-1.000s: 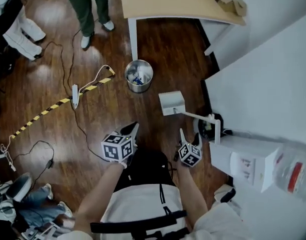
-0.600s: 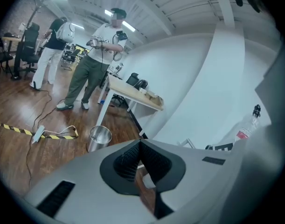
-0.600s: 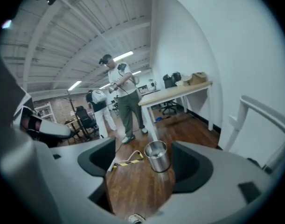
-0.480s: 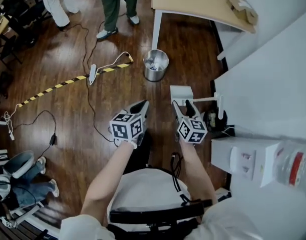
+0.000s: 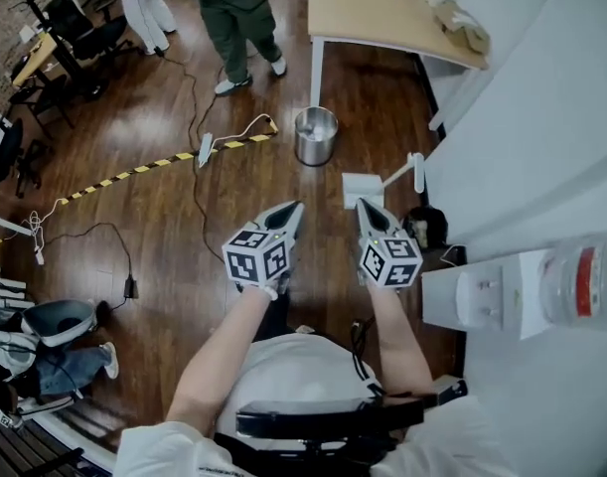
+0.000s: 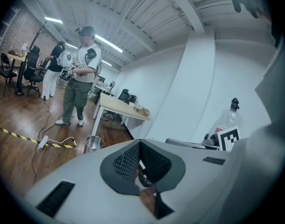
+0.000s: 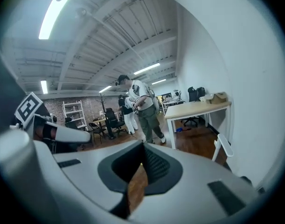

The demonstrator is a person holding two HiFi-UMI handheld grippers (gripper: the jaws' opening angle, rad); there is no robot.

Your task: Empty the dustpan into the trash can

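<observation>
The round metal trash can (image 5: 316, 135) stands on the wood floor in front of me, with rubbish inside; it also shows small in the left gripper view (image 6: 93, 143). The white dustpan (image 5: 363, 189) rests on the floor right of the can, its handle (image 5: 412, 172) leaning toward the wall. Both grippers are raised side by side, well above the floor. My left gripper (image 5: 295, 207) is shut and empty. My right gripper (image 5: 363, 204) has just been closing with nothing between its jaws, and is shut above the dustpan without touching it.
A wooden table (image 5: 382, 13) stands beyond the can. A white wall and a water dispenser (image 5: 482, 301) close off the right. A cable and yellow-black tape (image 5: 154, 162) cross the floor to the left. People (image 5: 238, 18) stand at the back.
Both grippers have risen from low near the floor and now point forward. The right gripper's jaws, open beside the dustpan handle a second ago, have closed on nothing.
</observation>
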